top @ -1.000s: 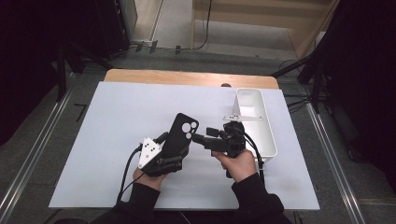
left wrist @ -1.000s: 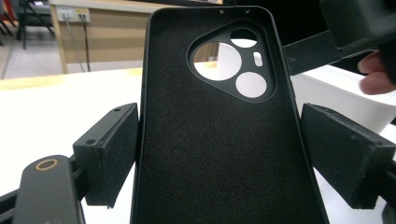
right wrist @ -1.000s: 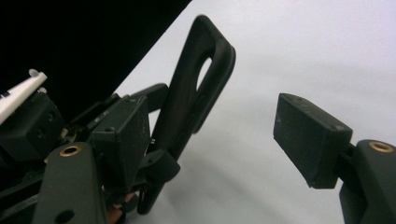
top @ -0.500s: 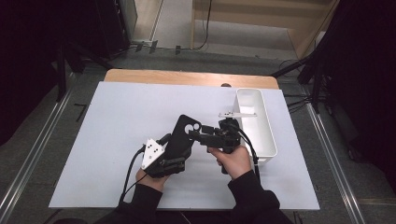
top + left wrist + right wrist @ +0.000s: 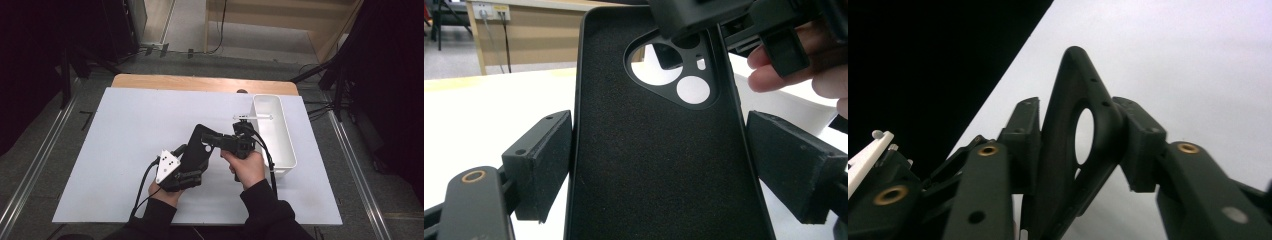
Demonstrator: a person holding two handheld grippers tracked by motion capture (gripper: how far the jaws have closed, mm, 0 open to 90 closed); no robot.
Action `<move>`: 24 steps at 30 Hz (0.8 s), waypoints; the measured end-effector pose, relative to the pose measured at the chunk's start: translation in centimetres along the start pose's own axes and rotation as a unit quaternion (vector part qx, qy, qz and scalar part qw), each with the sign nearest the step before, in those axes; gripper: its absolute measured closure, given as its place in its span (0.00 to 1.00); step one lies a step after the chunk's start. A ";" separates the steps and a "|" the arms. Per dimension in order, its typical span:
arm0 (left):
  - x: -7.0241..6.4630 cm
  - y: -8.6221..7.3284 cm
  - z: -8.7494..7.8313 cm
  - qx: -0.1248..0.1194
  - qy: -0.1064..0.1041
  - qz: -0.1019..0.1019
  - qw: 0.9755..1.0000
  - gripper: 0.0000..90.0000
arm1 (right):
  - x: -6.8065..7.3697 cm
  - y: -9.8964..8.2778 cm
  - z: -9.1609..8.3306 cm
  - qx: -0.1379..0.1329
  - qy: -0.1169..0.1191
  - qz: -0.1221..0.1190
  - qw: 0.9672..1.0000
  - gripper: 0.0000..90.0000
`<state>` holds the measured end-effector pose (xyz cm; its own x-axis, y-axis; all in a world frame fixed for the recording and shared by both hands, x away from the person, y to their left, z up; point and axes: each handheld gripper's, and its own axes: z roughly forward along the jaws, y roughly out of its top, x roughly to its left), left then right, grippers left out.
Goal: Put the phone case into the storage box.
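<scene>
Both grippers pinch the tilted phone case

1. The phone case is black, empty, with a camera cutout near its top
2. It stands tilted, raised off the white mat, near the white bin

A white sheet covers most of the table, whose wooden top shows as a strip along the far edge. A white bin stands on the sheet at its right side, long side running front to back, near the right edge. The table stands on a grey carpeted floor with metal rails either side.
</scene>
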<state>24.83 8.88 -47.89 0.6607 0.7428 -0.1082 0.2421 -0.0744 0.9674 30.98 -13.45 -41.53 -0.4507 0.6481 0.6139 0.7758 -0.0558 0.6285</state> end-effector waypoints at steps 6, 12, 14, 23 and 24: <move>-0.2 0.0 -0.1 -0.006 0.004 0.002 1.000 0.15 | -0.6 0.0 -0.2 -0.001 0.023 0.030 0.999 0.80; -0.3 0.0 0.0 -0.004 0.008 0.011 1.000 0.15 | -0.6 0.0 -0.4 0.001 0.025 0.045 0.999 0.82; -0.3 0.0 -0.1 -0.005 0.009 0.015 1.000 0.15 | -0.5 -0.1 -0.4 -0.006 0.027 0.048 0.998 0.82; -0.5 0.0 -0.1 -0.005 0.012 0.019 1.000 0.15 | -0.5 -0.1 -0.4 -0.004 0.025 0.057 0.998 0.83; -0.5 0.0 -0.1 -0.007 0.012 0.020 1.000 0.15 | -0.5 -0.1 -0.4 -0.002 0.027 0.058 0.998 0.83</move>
<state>24.45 8.61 -47.85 0.6525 0.7551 -0.0639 0.2059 -0.0955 0.9739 30.98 -14.08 -41.69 -0.3819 0.5948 0.7074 0.8220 -0.1314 0.5541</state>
